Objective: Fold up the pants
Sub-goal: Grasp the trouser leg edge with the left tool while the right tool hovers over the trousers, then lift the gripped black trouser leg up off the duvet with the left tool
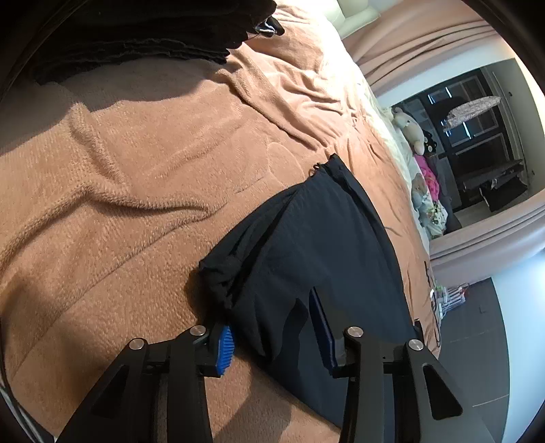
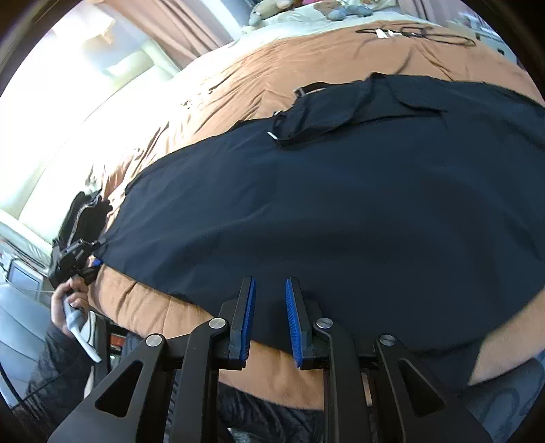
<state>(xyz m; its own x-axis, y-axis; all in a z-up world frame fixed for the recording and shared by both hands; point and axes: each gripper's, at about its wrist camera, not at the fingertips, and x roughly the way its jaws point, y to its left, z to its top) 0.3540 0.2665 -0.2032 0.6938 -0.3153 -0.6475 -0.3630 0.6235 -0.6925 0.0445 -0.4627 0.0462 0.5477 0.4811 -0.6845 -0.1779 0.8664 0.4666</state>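
Dark navy pants [image 2: 340,204] lie spread flat across a brown blanket [image 2: 238,85] on a bed. In the left wrist view the pants' cuff end [image 1: 306,245] lies just ahead of my left gripper [image 1: 276,337], which is open with its blue pads on either side of the cloth's near corner. My right gripper [image 2: 269,317] is open, low over the near edge of the pants, with cloth between its blue pads. The left gripper also shows in the right wrist view [image 2: 78,255], held by a hand at the pants' left end.
A pile of black clothes [image 1: 136,30] lies on the blanket [image 1: 119,170] at the far left. Stuffed toys [image 1: 422,177] line the bed's far side. Curtains [image 1: 425,37] and a dark shelf unit [image 1: 477,143] stand beyond. Cables [image 2: 415,34] lie on the blanket's far part.
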